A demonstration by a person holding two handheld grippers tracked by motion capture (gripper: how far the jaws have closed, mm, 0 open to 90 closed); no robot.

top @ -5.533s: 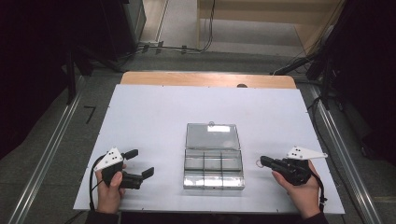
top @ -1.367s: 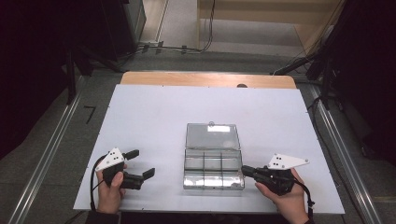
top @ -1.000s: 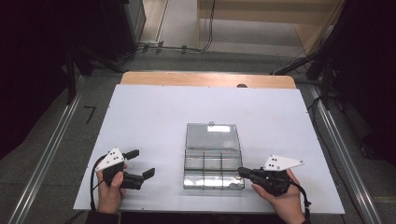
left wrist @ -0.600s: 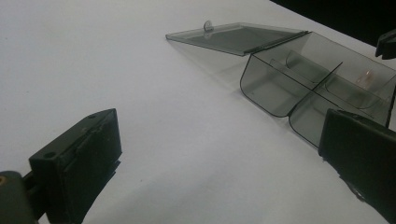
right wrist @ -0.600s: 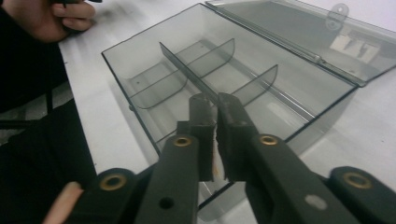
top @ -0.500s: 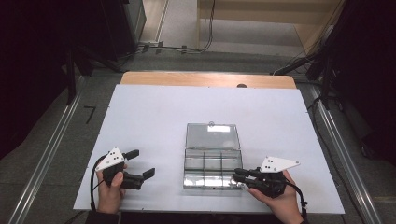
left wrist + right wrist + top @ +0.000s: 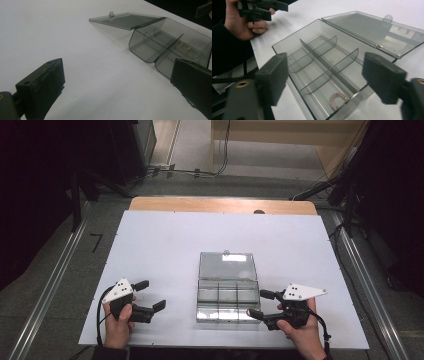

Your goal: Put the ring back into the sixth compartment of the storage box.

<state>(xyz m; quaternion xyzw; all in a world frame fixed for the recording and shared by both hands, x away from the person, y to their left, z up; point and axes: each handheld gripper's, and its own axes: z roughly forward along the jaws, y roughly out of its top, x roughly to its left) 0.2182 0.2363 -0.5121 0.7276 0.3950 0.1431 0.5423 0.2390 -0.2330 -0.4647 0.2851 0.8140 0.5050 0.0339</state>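
Observation:
A clear smoky plastic box with several divided compartments lies mid-table, its lid folded flat behind it. A small pink bead bracelet rests in the compartment at the box's near right corner. My right gripper hovers at that corner; its jaws have just been opening and now stand open, with the bracelet lying loose below them. My left gripper is open with nothing in it, a hand's width left of the box, over bare table.
The white tabletop spreads wide around the box. A wooden strip runs along the far edge. Metal rails flank the table on both sides, with dark floor and cables beyond. The left hand and its gripper sit across the box in the right gripper view.
My right gripper has slid left to the box's near right corner and its jaws have spread from shut to open. The left gripper and the box have stayed put.

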